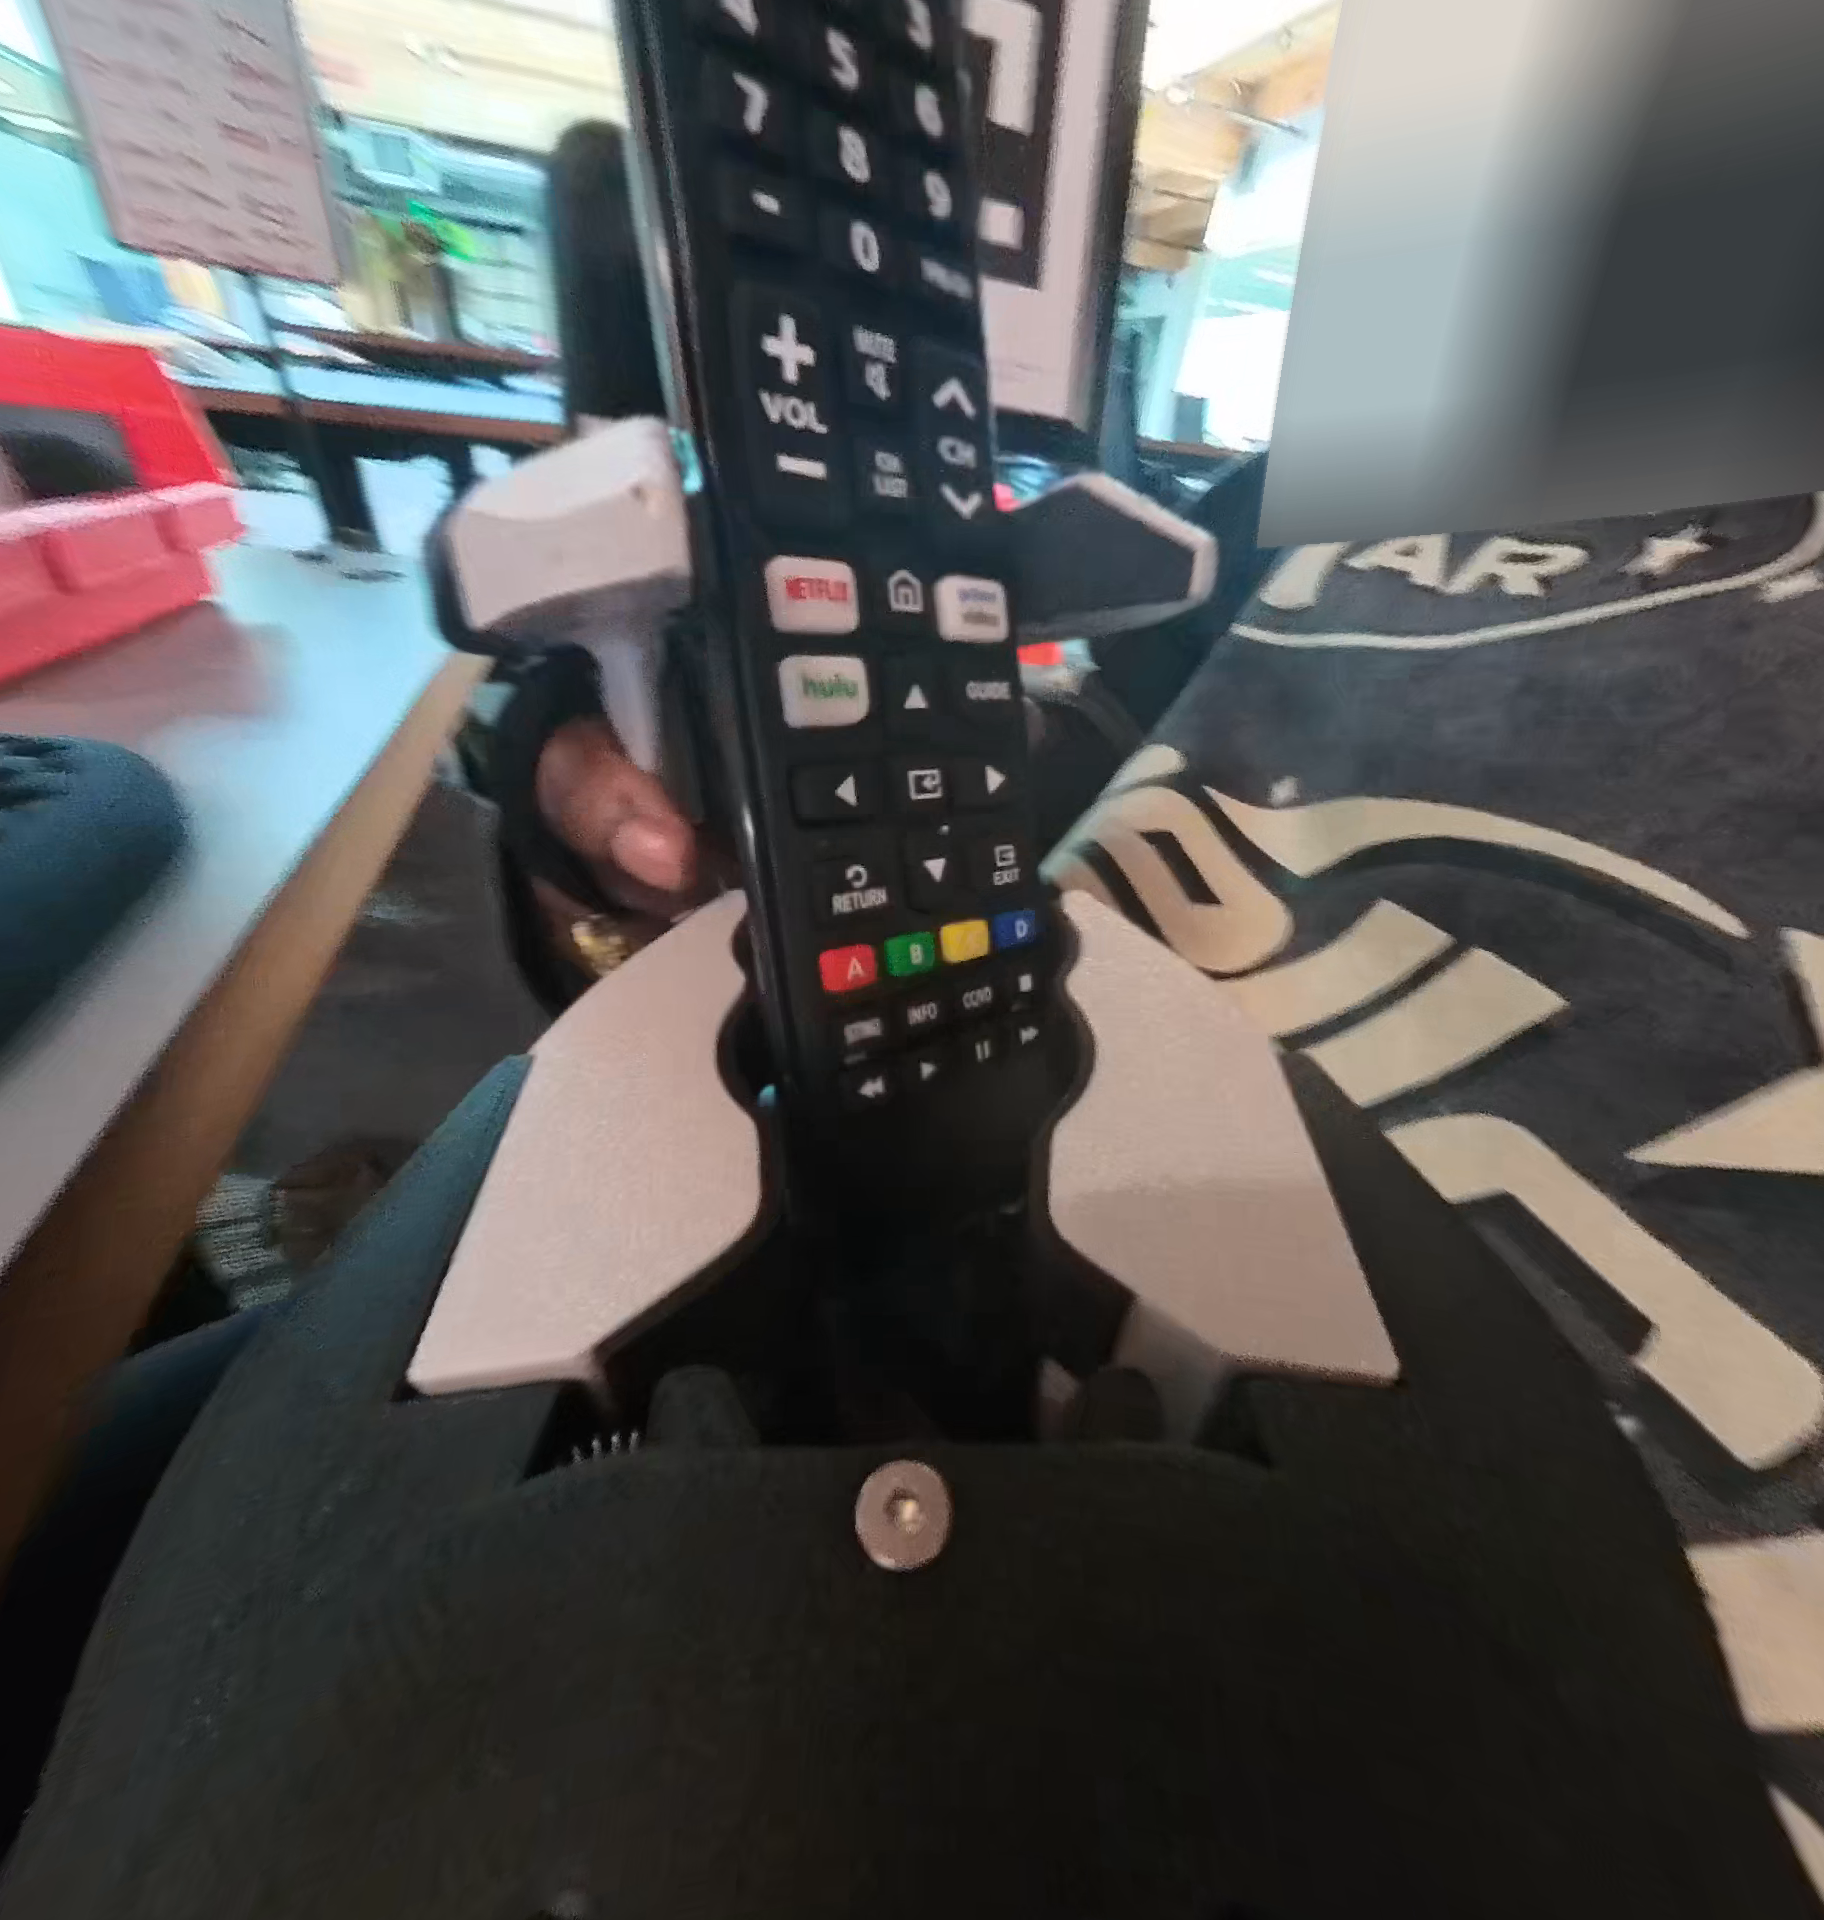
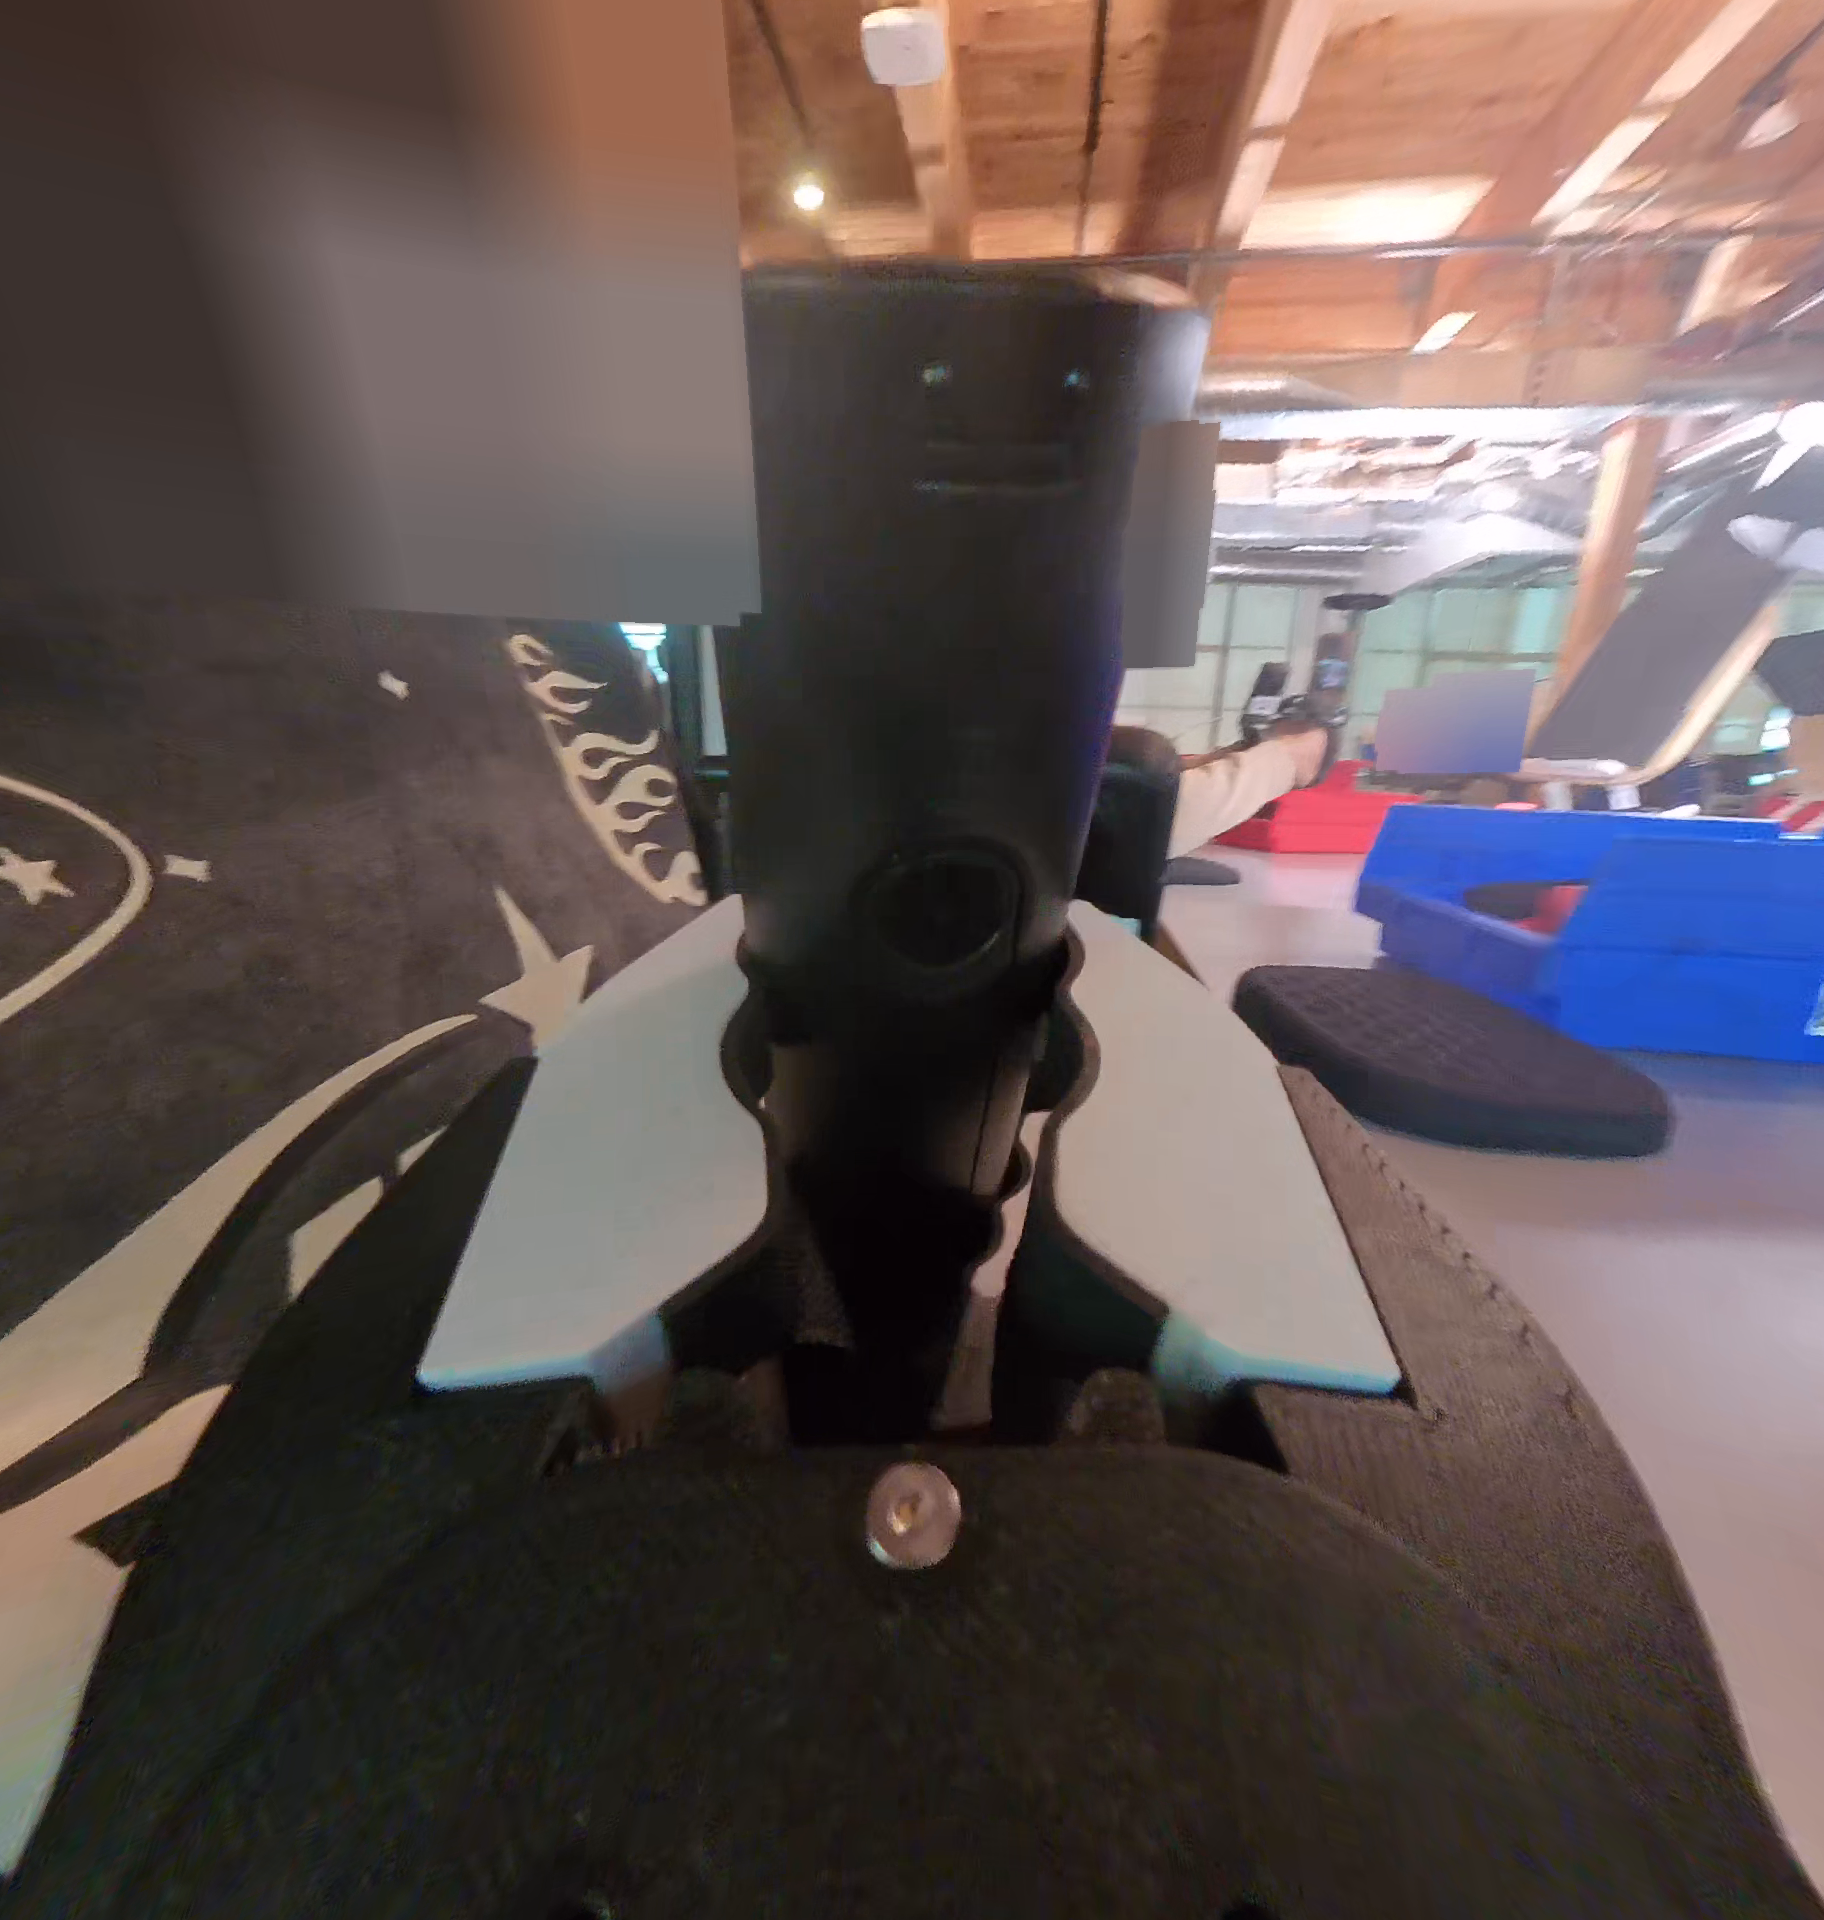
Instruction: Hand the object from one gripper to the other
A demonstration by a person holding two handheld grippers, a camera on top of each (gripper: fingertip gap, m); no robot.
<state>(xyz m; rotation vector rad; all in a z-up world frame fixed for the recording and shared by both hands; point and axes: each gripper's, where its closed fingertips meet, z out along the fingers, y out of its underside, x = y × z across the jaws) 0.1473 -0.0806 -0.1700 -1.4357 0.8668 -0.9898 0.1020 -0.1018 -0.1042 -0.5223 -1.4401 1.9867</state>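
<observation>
Both grippers clamp one black remote control (image 1: 887, 644): the left gripper (image 1: 903, 1029) pinches its lower end, buttons facing that camera. Farther up, the right gripper (image 1: 846, 551) squeezes its middle, near a red bin (image 1: 77, 540).

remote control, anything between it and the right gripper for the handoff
Nothing visible. The remote control sits between the left gripper fingers, and the right gripper fingers already close on its middle, touching both edges.
</observation>
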